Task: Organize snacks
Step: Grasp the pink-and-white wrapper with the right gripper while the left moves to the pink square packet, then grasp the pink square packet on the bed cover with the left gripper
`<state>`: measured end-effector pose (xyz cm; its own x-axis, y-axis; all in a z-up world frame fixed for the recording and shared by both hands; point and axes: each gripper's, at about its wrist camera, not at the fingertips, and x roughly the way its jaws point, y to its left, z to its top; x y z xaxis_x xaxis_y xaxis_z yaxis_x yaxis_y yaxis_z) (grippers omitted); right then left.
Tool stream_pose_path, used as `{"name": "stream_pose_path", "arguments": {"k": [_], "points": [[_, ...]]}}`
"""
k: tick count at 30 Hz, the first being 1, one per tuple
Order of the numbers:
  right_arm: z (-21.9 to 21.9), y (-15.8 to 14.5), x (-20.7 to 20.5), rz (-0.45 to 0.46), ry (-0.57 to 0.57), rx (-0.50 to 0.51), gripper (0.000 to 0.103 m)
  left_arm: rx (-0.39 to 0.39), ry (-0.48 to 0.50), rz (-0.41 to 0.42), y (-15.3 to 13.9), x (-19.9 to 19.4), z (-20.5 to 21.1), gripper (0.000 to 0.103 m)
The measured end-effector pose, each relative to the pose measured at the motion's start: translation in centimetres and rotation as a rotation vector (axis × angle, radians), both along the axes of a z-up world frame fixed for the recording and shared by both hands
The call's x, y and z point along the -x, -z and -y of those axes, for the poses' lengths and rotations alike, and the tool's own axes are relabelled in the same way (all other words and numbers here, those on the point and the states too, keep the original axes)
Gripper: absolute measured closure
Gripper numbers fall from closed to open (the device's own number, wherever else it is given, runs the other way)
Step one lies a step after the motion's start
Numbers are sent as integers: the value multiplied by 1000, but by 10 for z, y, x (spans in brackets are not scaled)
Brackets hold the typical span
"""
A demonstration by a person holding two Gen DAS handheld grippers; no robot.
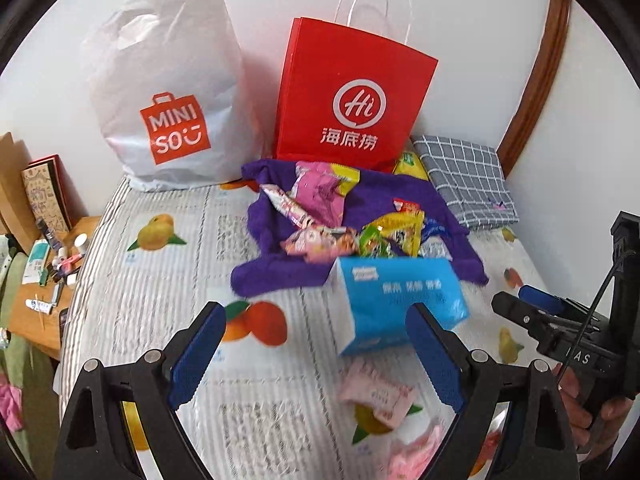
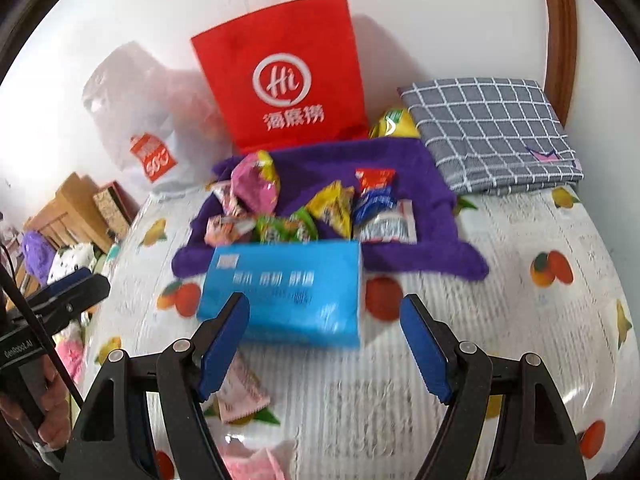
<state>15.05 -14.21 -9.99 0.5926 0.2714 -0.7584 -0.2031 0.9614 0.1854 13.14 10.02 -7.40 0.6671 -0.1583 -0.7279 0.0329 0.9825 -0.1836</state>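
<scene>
Between the spread pads of both claws nothing is held: the left gripper point(image 1: 316, 356) and right gripper point(image 2: 324, 344) hang released over the fruit-print bedsheet point(image 1: 160, 280), just short of the blue tissue box point(image 2: 284, 288), behind which the snack packets point(image 2: 308, 212) lie heaped on a purple towel point(image 2: 420, 196). Sorting should go best one packet at a time, pinched by a free edge, I'd say. Blur smears the packet labels, and the red paper bag point(image 1: 352, 92) hides its inside.
</scene>
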Motion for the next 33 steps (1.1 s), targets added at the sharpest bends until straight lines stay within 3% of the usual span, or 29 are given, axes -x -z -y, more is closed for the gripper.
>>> {"name": "stream_pose_path", "arguments": {"k": [11,23,26,28,30,33], "points": [[-52,49,38,-45,-222,12,26,30,-51,-36,30,34,-28,12],[-103,94,22,-122,-335,107,27,67,-81,-61,56,40,-55,12],[-112,102,17,-128,-356,138,33,74,-91,-72,60,40,-60,12],[-119,102,18,-88,-362,195,43,77,-99,-71,61,41,-63,12],[-122,101,17,-63,-348,234,64,81,-106,-73,61,41,-65,12],[-117,95,18,-75,-359,190,67,84,-106,-78,61,43,-62,12]]}}
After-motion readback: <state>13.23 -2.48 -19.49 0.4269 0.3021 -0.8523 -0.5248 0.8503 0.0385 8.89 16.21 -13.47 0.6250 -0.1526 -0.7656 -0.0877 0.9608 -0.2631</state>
